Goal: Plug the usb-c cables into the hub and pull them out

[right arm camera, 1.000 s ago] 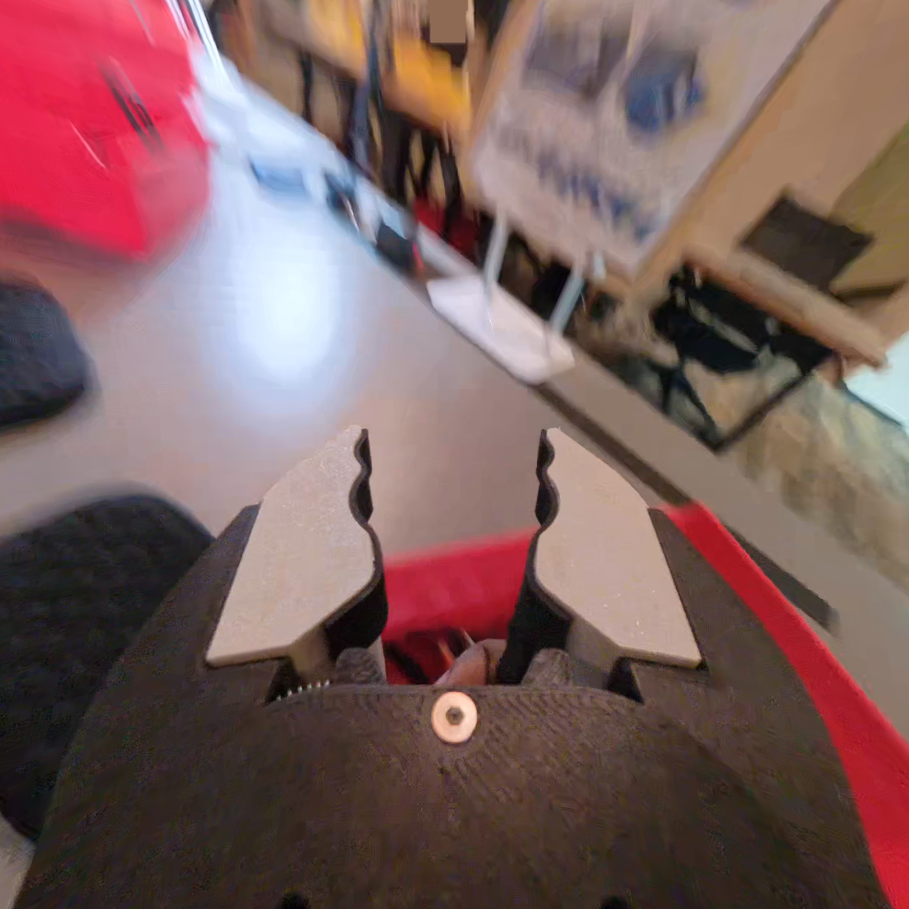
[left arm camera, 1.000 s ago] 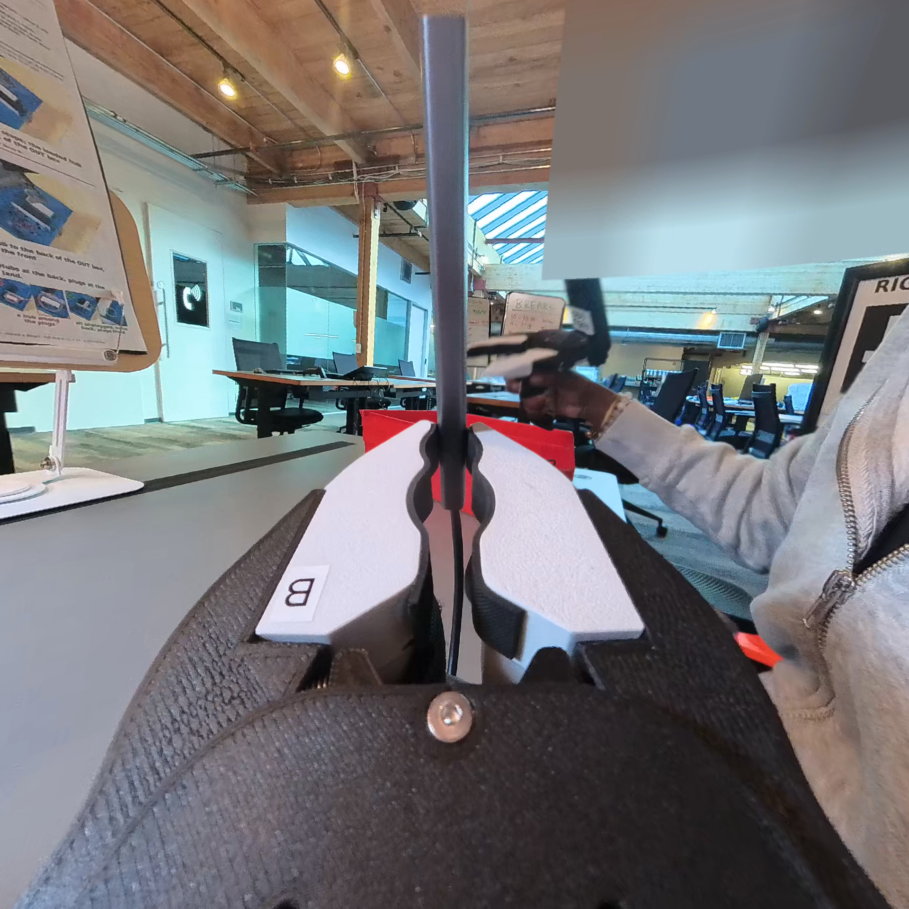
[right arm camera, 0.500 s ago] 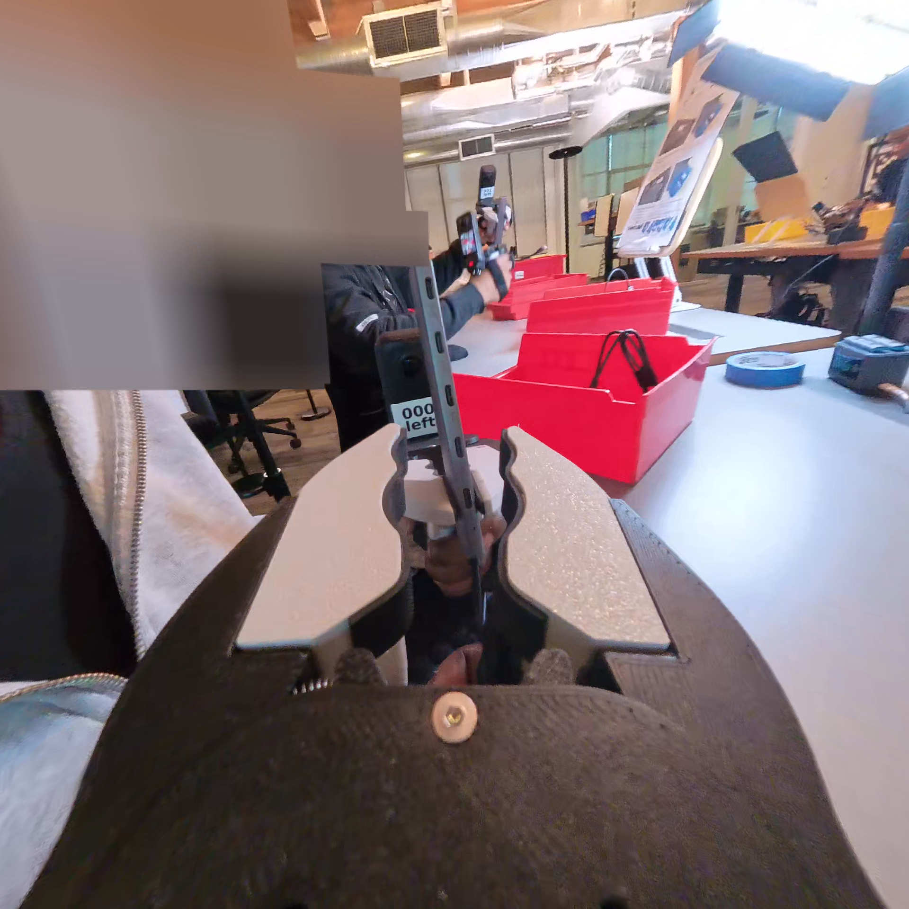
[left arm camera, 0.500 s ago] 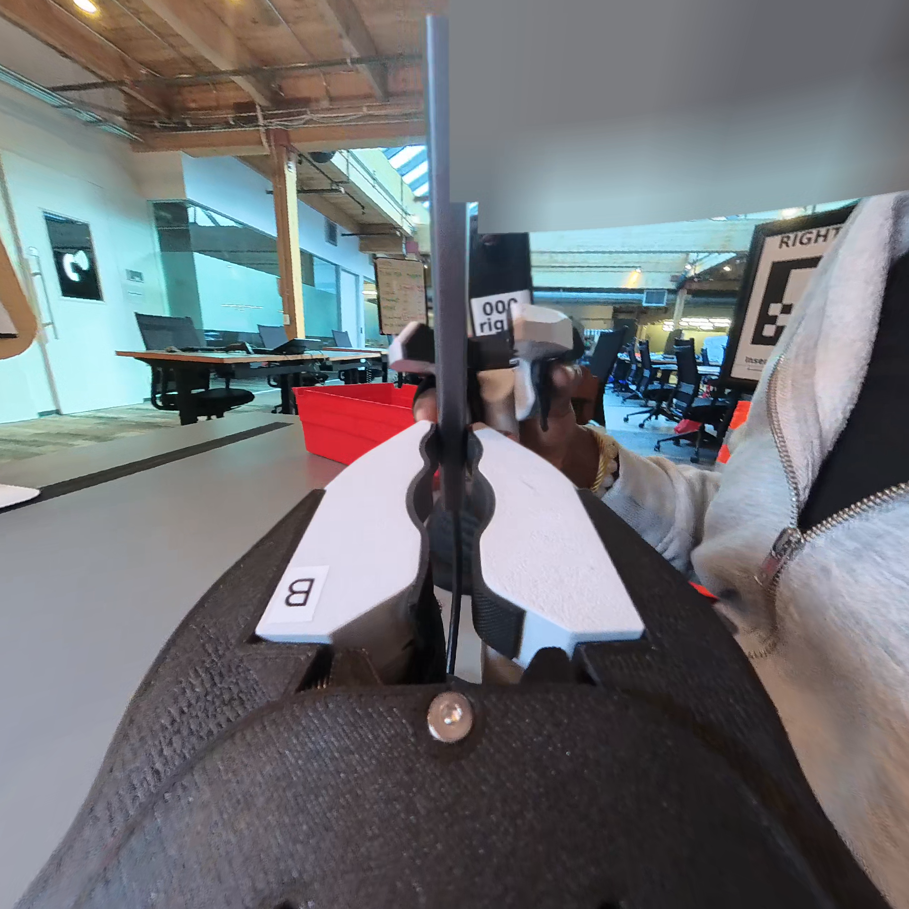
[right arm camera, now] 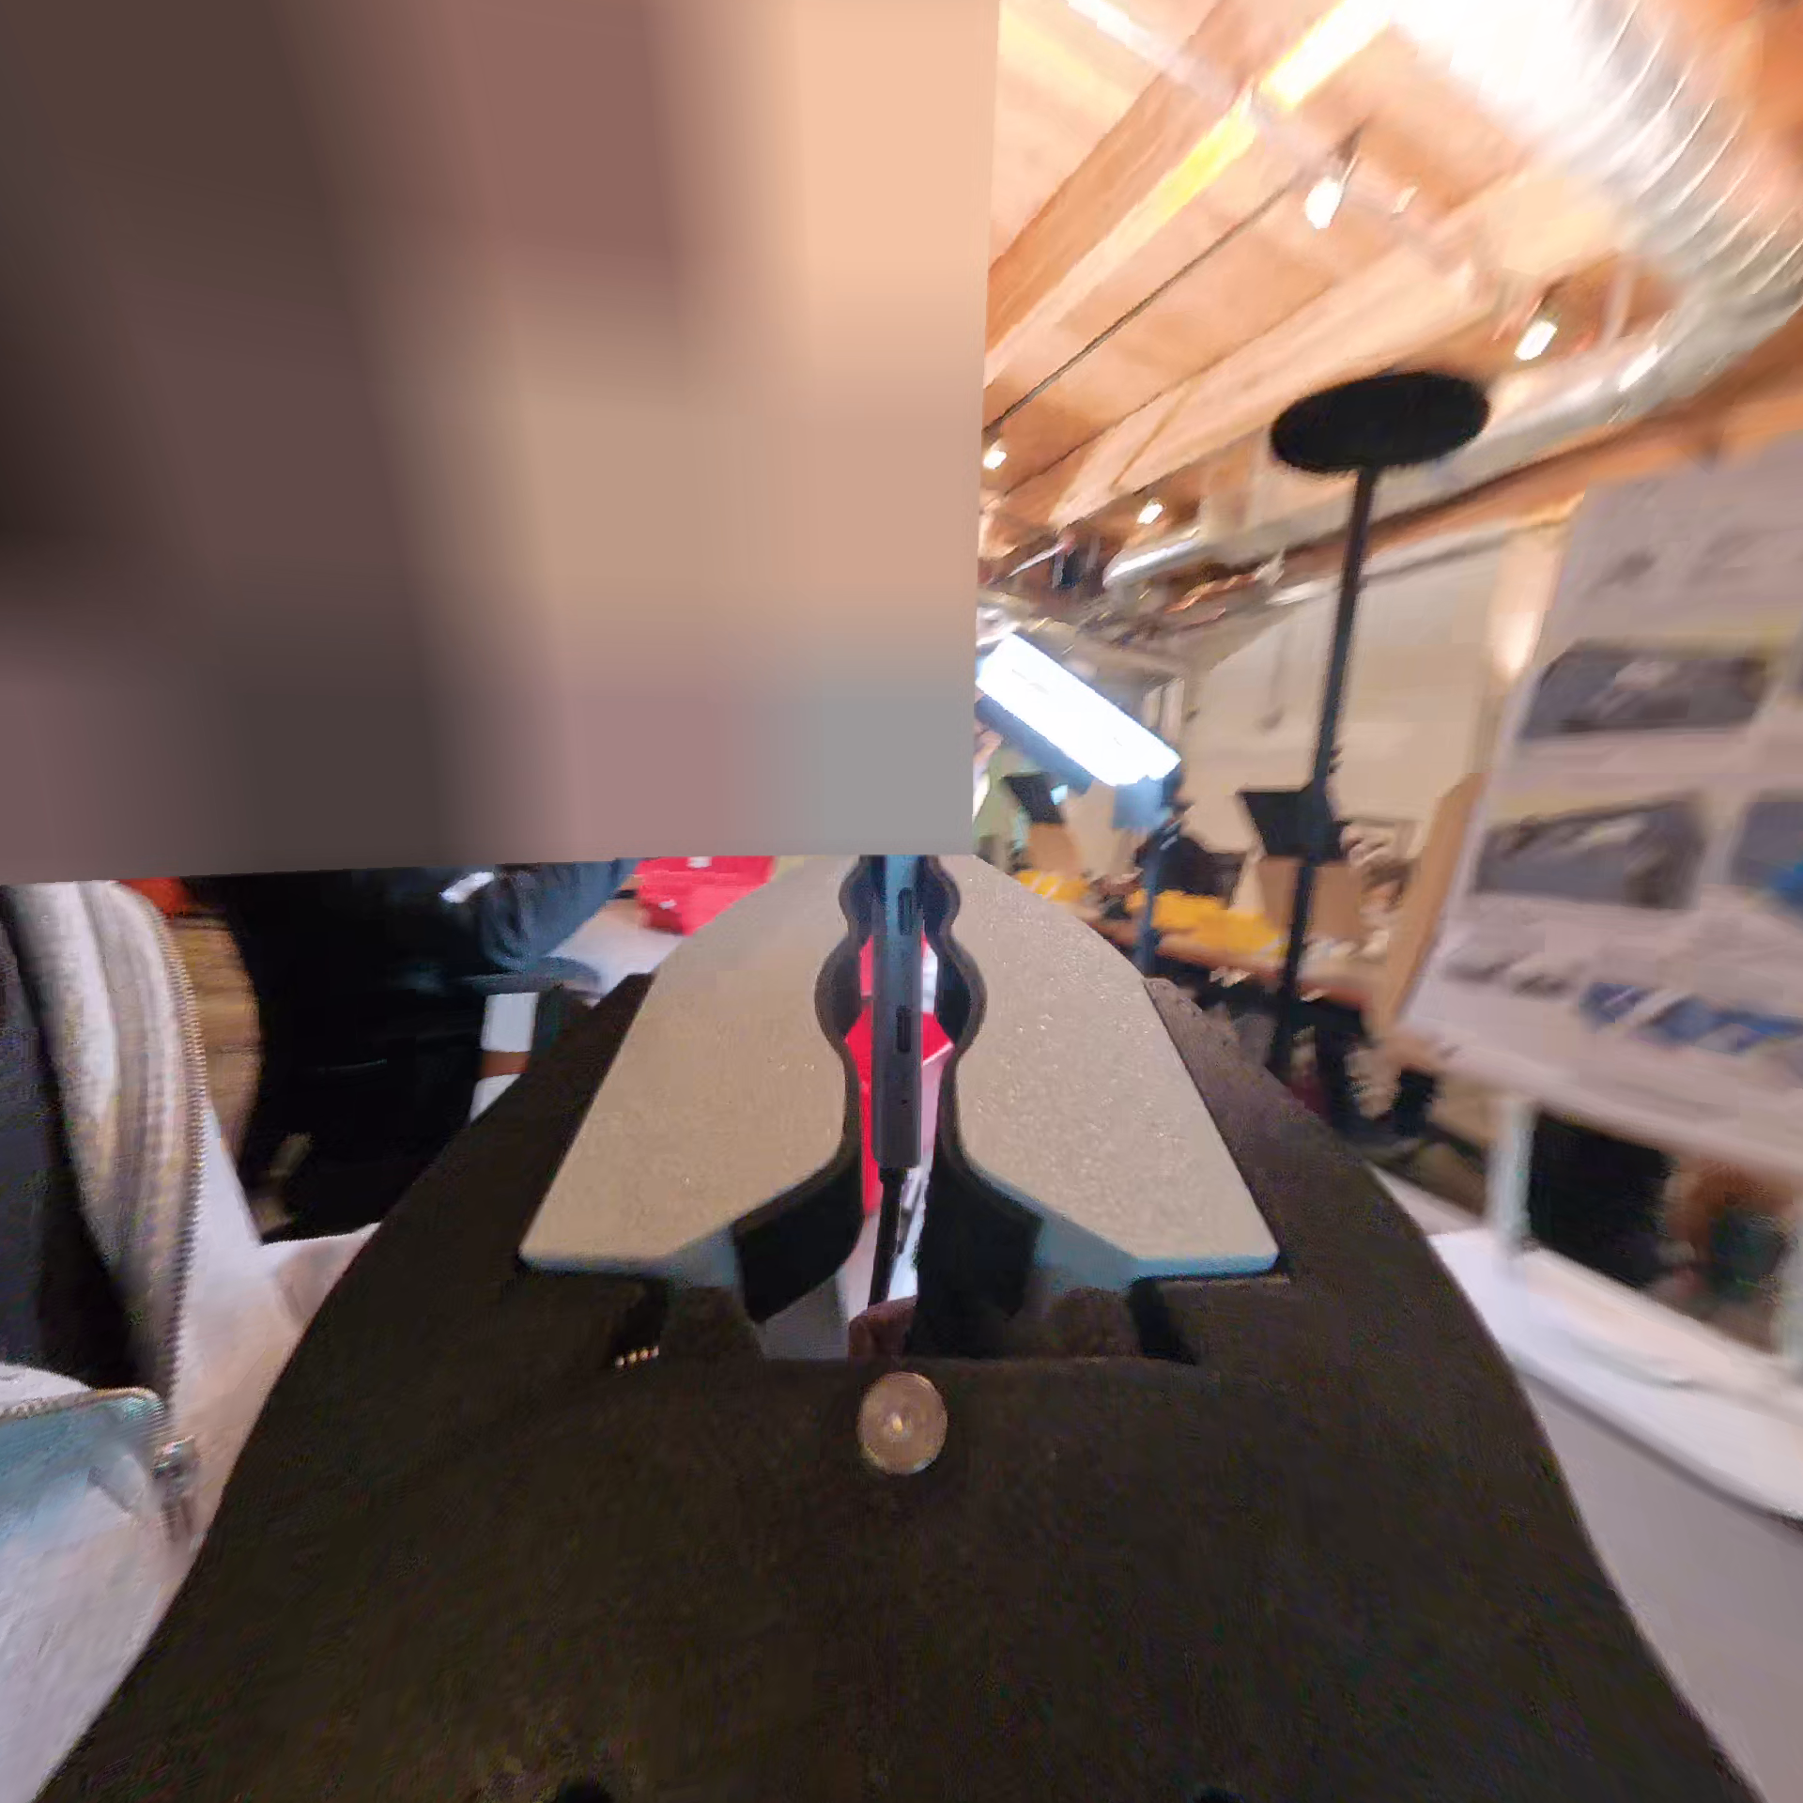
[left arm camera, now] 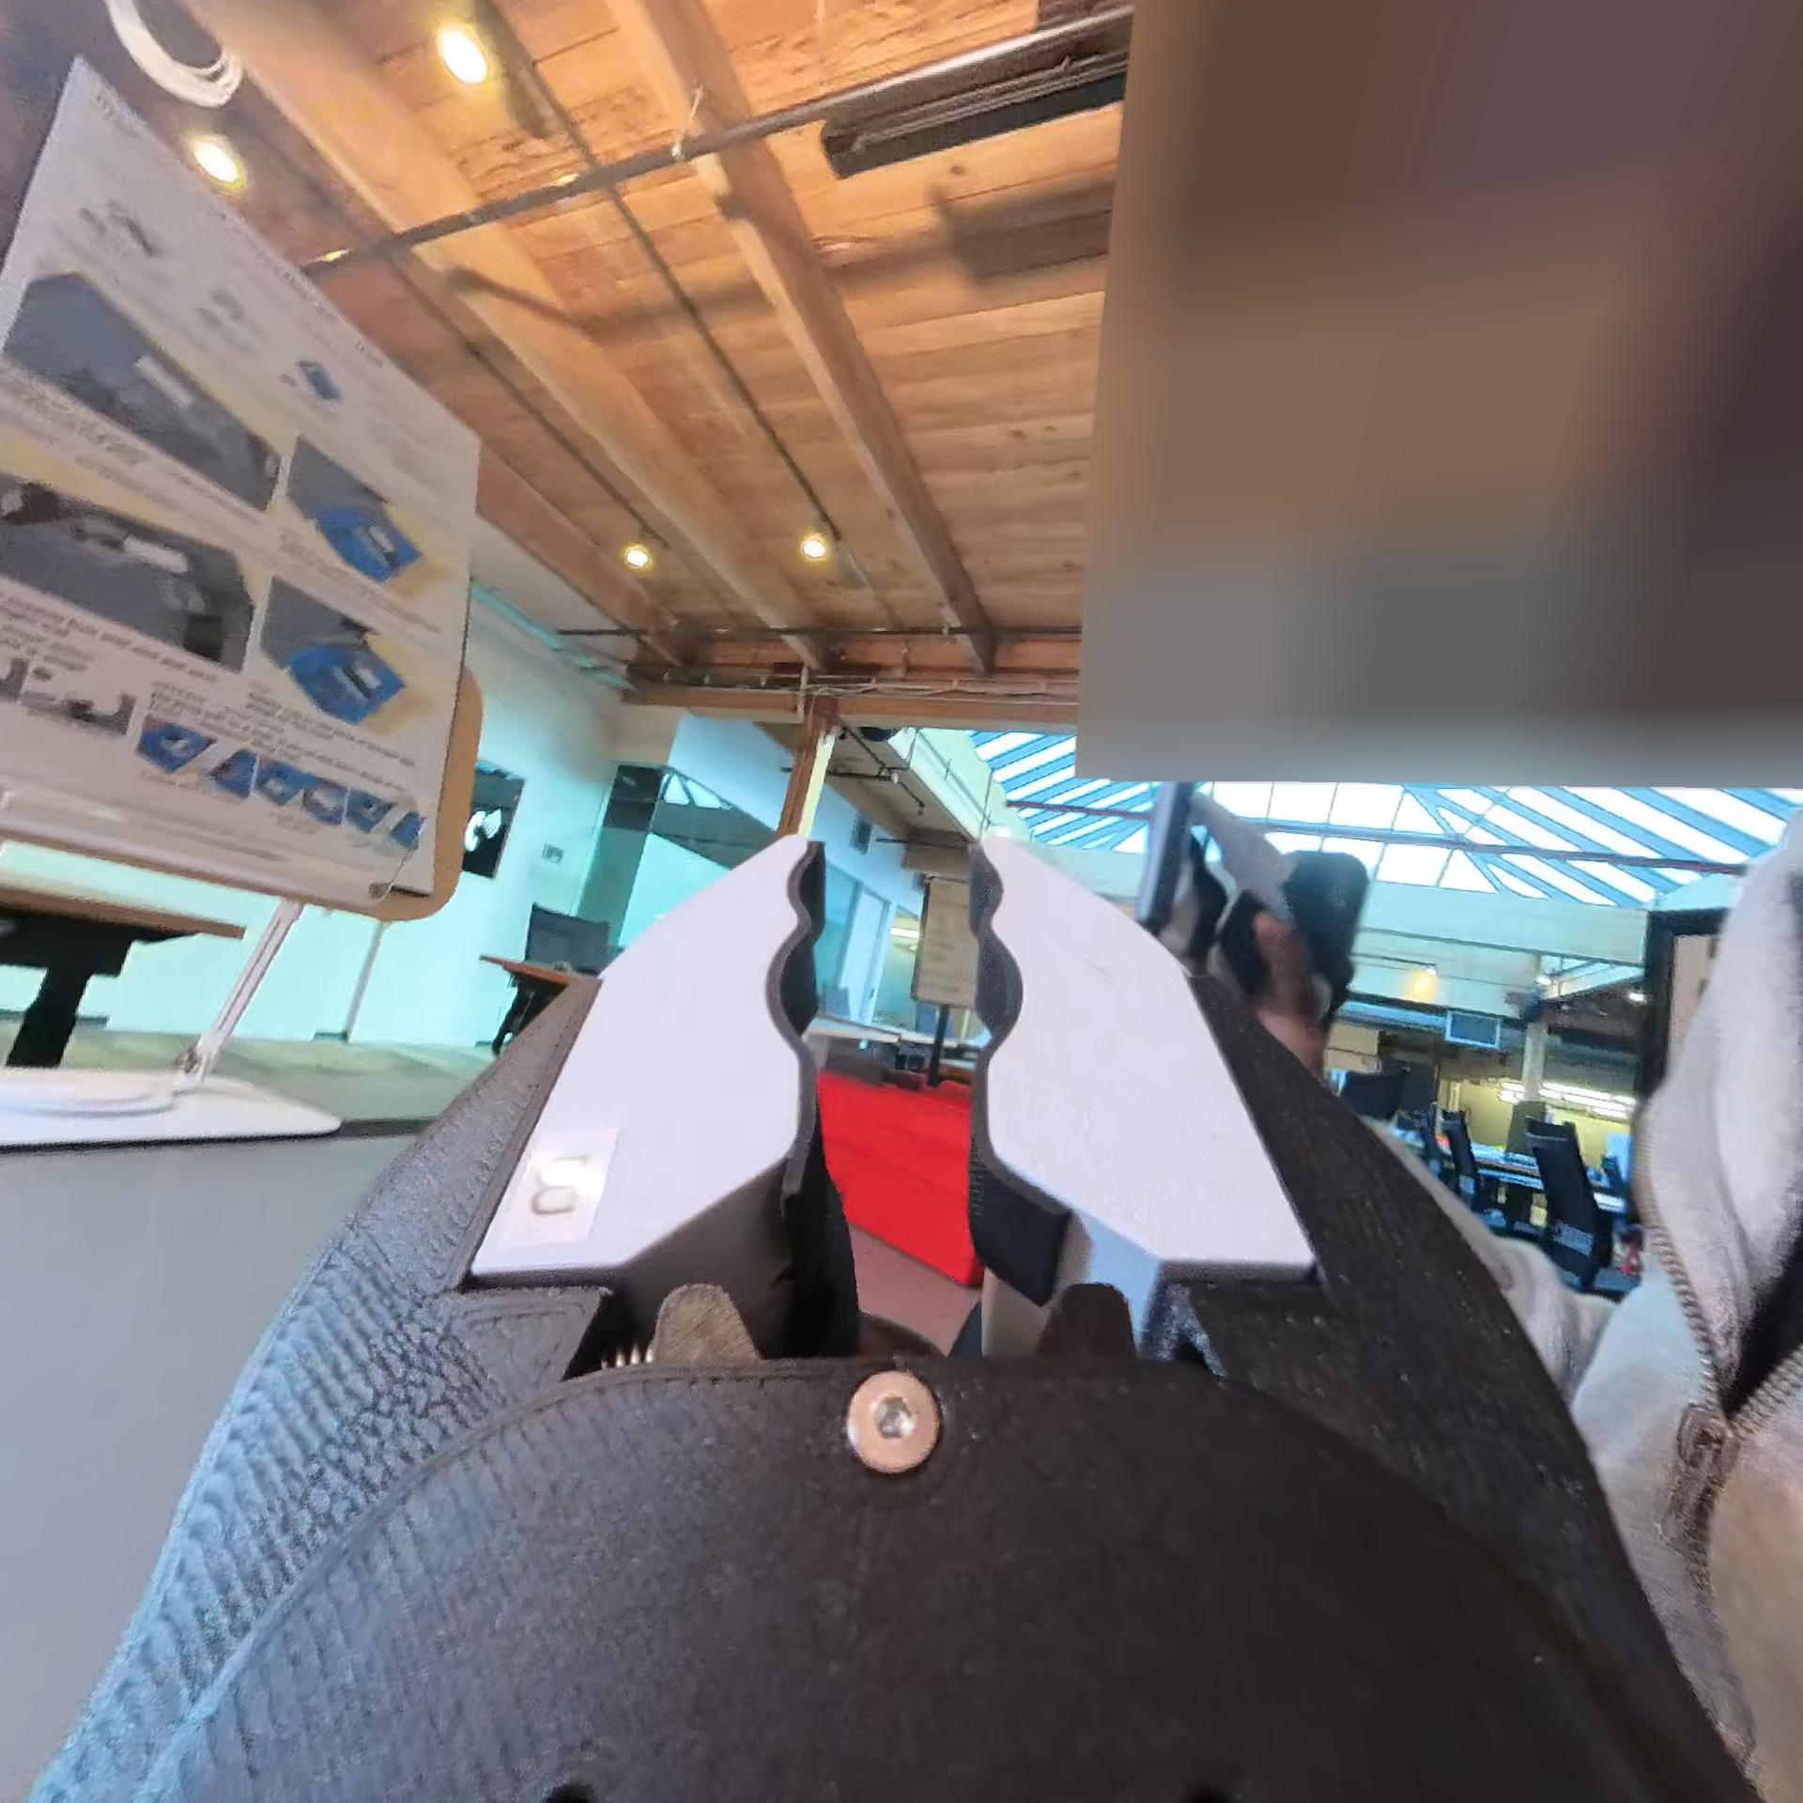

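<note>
My right gripper (right arm camera: 900, 883) is shut on the grey hub (right arm camera: 898, 1034). The hub stands upright and edge-on between the jaws, its slot ports facing me. Its top end is hidden by a blurred patch. Its black cable (right arm camera: 888, 1229) hangs down inside the gripper. My left gripper (left arm camera: 893, 859) is open and empty, tilted up toward the ceiling. The right gripper also shows in the left wrist view (left arm camera: 1259, 907), held up to the right, with a grey strip that looks like the hub (left arm camera: 1166, 859) beside it. No loose usb-c cable is in view.
A red bin (left arm camera: 893, 1151) sits on the grey table (left arm camera: 146, 1317) ahead of the left gripper. An instruction board on a white stand (left arm camera: 224, 507) is at the left. A person's grey zip jacket (left arm camera: 1717, 1220) is close on the right. A black pole (right arm camera: 1337, 683) stands behind.
The hub has passed from my left gripper to my right one. The left jaws opened and let go; the right jaws closed on the hub. Both views tilted upward.
</note>
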`<state>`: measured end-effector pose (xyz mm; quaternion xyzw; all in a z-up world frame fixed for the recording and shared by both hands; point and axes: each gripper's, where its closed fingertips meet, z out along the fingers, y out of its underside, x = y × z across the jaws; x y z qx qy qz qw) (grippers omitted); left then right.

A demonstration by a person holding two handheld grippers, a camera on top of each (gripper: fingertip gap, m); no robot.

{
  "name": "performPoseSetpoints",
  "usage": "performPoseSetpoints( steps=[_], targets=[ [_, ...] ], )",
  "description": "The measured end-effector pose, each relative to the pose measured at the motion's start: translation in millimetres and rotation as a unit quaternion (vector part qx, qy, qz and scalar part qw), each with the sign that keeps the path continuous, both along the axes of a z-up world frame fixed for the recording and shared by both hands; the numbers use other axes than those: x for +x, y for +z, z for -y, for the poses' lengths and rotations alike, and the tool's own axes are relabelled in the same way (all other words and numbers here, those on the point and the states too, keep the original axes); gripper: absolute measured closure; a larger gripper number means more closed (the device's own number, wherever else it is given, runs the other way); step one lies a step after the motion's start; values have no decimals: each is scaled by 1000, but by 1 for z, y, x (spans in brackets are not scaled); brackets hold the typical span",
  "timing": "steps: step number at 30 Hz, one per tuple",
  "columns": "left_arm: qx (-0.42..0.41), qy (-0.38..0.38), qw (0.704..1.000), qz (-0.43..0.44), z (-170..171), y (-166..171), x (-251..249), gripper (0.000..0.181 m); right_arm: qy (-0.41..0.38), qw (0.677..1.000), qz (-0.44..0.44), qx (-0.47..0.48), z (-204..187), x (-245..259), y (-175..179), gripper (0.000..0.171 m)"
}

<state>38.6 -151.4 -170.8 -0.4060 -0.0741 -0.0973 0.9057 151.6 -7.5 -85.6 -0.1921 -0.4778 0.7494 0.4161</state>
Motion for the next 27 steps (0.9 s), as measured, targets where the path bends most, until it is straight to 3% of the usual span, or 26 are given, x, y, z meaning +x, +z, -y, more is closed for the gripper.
performPoseSetpoints(
  steps=[3,6,11,14,19,27],
  targets=[
    [-23,7,1000,-10,-7,-4,2,152,-118,990,-66,49,-35,28,39,162],
    [-50,17,998,-15,-14,-9,2,152,-248,955,-114,112,-78,48,71,162],
    [-71,23,997,5,-20,-15,-5,153,-429,879,-64,198,-168,43,81,162],
    [-73,21,997,14,-20,-16,-7,153,-466,853,22,235,-220,18,59,162],
    [-85,24,996,6,-24,-18,-5,153,-466,811,214,281,-302,-23,-11,161],
    [-88,18,996,4,-25,-18,-4,153,-449,684,401,412,-377,-46,-113,162]
  ],
)
